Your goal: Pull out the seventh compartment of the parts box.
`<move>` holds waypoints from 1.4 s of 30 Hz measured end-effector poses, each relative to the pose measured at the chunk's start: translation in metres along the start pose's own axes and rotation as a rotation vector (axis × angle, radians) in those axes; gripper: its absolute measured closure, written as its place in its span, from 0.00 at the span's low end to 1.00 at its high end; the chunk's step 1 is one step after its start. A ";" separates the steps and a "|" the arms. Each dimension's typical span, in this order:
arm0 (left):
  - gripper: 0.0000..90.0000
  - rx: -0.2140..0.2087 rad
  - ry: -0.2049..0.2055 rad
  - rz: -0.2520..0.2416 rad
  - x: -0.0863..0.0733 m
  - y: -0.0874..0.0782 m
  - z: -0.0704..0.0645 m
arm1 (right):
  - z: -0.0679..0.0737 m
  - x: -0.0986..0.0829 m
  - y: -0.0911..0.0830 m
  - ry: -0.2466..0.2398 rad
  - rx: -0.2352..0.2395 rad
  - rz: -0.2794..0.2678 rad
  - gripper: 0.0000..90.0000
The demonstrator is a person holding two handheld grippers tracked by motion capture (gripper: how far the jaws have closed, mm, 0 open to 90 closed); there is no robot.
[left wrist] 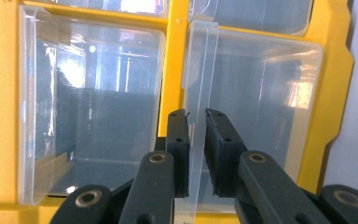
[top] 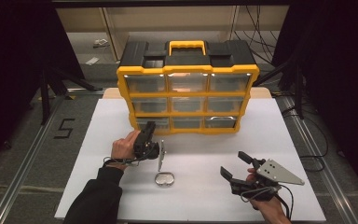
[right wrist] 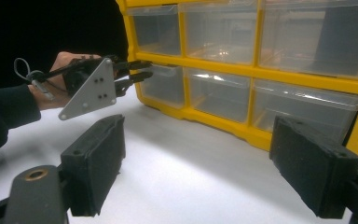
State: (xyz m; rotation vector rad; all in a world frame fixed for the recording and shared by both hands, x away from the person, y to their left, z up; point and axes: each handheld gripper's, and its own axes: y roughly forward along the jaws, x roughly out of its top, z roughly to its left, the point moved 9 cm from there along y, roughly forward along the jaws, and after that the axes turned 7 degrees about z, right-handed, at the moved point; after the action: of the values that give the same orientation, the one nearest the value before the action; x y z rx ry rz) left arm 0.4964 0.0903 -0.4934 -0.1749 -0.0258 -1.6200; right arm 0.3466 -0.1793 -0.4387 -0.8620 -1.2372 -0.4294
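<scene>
High view puts your right gripper [top: 233, 164] nearest you, low on the white table [top: 205, 196], its jaws spread wide with nothing between them — the right gripper view confirms the gap, with only bare tabletop between the two pads. Just ahead of your left forearm lies a small oval metal tin [top: 164, 179], with a flat grey lid or plate [top: 161, 156] standing on edge just beyond it. Your left gripper [top: 148, 129] reaches to the bottom-left drawer [top: 152, 122] of the yellow-and-black drawer organizer [top: 187, 95], which stands at the far half of the table. Left gripper view shows what the overhead camera cannot: the jaws are clenched on the thin clear front lip [left wrist: 196, 140] of that drawer, pads pressing it from both sides. Through the clear plastic the drawers look empty, though reflections blur the upper row. Right gripper view catches your left hand [right wrist: 58, 79] and its grey three-cornered plate at that same lower corner. On the floor to the left of the table, a black "5" [top: 64, 128] is the one readable marking — no brand can be made out on the organizer.
</scene>
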 end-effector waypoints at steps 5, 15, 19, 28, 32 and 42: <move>0.89 -0.005 -0.006 -0.006 0.000 -0.006 -0.001 | 0.000 0.000 0.000 -0.002 -0.001 0.000 0.21; 0.89 -0.007 0.009 -0.004 -0.001 -0.015 -0.001 | 0.000 0.000 0.000 -0.002 0.000 -0.001 0.21; 0.89 -0.009 0.006 -0.005 -0.001 -0.018 -0.001 | 0.001 0.000 0.000 -0.002 0.001 0.001 0.21; 0.89 -0.014 0.002 -0.009 -0.001 -0.024 -0.001 | 0.001 0.000 0.000 -0.001 0.001 0.002 0.21; 0.89 -0.012 0.007 -0.007 -0.001 -0.027 -0.001 | 0.001 0.000 0.000 -0.005 0.002 -0.003 0.21; 0.89 -0.010 0.008 -0.008 -0.001 -0.034 -0.002 | 0.001 0.000 0.000 -0.001 0.002 -0.001 0.21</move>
State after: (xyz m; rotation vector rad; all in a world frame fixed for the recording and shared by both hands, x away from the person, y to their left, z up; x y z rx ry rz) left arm 0.4624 0.0929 -0.4924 -0.1764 -0.0121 -1.6292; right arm 0.3461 -0.1783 -0.4386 -0.8599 -1.2389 -0.4285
